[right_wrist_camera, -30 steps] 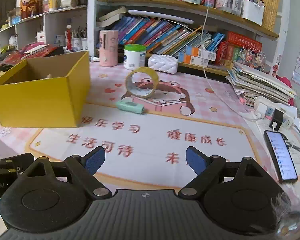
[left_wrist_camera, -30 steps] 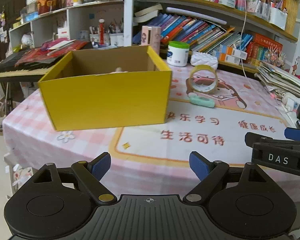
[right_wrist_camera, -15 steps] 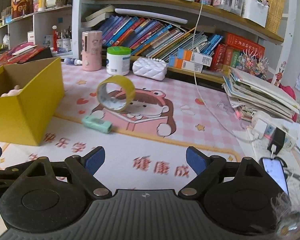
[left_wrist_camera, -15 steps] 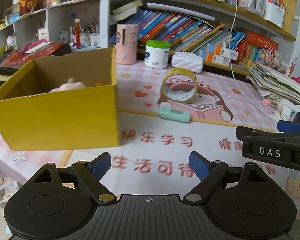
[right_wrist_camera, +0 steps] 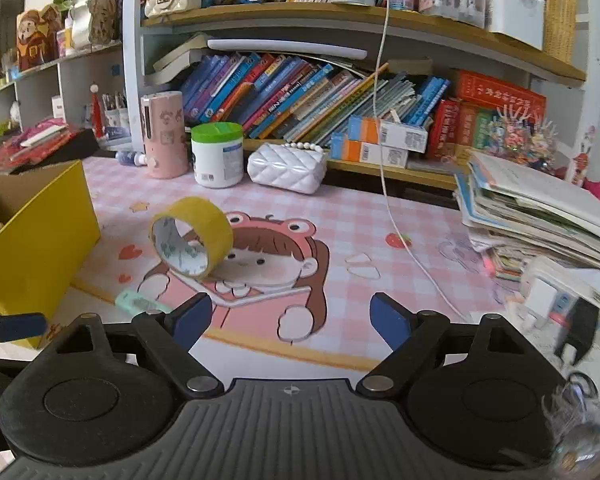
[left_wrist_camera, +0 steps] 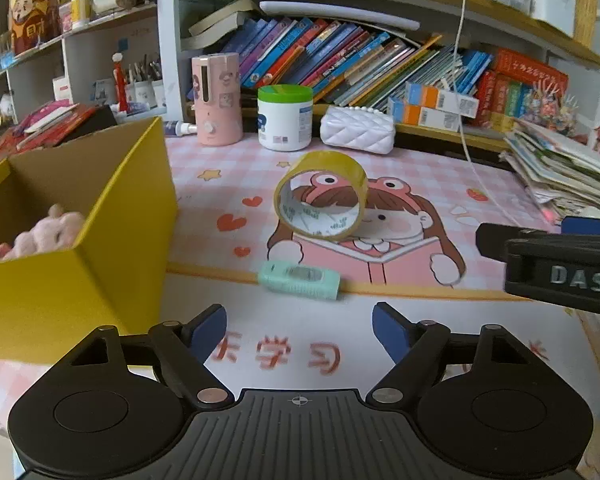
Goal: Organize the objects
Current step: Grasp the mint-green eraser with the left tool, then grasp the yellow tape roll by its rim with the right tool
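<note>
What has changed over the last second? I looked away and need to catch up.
Both claws swept rightward along the table, away from the yellow box toward the tape roll and mint case. The left claw has just been closing slightly, nothing between its fingers. Nothing grasped; objects stayed put.

One yellow box (left_wrist_camera: 100,264), one tape roll (left_wrist_camera: 320,200), one mint case (left_wrist_camera: 300,280), one plush toy (left_wrist_camera: 48,236), two tools.

A child's study corner at home: ahead of the hand-held gripper, crowded bookshelves (right_wrist_camera: 300,92) rise behind a bench (right_wrist_camera: 380,216) under a pink cartoon mat.
</note>
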Tool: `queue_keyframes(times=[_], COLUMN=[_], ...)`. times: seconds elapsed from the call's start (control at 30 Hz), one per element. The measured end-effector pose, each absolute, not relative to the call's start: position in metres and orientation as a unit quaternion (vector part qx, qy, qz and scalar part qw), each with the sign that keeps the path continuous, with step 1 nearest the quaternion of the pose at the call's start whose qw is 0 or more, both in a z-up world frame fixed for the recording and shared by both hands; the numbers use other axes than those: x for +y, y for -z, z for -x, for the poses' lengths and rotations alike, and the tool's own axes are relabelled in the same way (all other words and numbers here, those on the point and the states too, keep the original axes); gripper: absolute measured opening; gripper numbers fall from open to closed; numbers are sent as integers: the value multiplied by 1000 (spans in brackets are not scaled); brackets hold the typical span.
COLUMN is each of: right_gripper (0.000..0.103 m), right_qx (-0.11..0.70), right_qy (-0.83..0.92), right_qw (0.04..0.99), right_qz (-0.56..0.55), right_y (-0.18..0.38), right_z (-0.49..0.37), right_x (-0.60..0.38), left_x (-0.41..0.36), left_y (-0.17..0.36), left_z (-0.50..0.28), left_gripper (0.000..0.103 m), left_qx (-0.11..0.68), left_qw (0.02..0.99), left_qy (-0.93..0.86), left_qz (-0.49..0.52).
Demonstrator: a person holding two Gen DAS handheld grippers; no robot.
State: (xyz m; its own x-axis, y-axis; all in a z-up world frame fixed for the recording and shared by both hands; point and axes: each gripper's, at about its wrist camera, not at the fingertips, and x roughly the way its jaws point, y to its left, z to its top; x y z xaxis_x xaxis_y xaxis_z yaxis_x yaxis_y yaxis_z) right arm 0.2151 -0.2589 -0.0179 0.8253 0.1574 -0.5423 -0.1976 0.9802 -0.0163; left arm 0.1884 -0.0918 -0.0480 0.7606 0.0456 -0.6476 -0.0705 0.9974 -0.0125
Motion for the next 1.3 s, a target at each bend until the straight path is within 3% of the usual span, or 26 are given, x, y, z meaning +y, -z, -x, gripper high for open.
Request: queue_keyframes(times=[0.47, 0.63, 0.77, 1.3], right_gripper=[85, 85, 85, 85], right_qx=[276, 281, 287, 309], right_qy=[-131, -136, -143, -192], right_qw=[952, 949, 947, 930], right_qz=[33, 35, 33, 56], right_y=[20, 23, 26, 51], right_z=[-258, -267, -272, -319], right_x=[-263, -262, -260, -208], left_x=[-96, -96, -92, -70], left_y=[84, 95, 96, 68], left_z=[-257, -271, -273, -224], left_gripper=[80, 74, 68, 67], left_qx=[374, 387, 380, 383], left_qw=[927, 921, 924, 923], left_qy=[-42, -37, -32, -26], left_qz=[2, -5, 3, 19])
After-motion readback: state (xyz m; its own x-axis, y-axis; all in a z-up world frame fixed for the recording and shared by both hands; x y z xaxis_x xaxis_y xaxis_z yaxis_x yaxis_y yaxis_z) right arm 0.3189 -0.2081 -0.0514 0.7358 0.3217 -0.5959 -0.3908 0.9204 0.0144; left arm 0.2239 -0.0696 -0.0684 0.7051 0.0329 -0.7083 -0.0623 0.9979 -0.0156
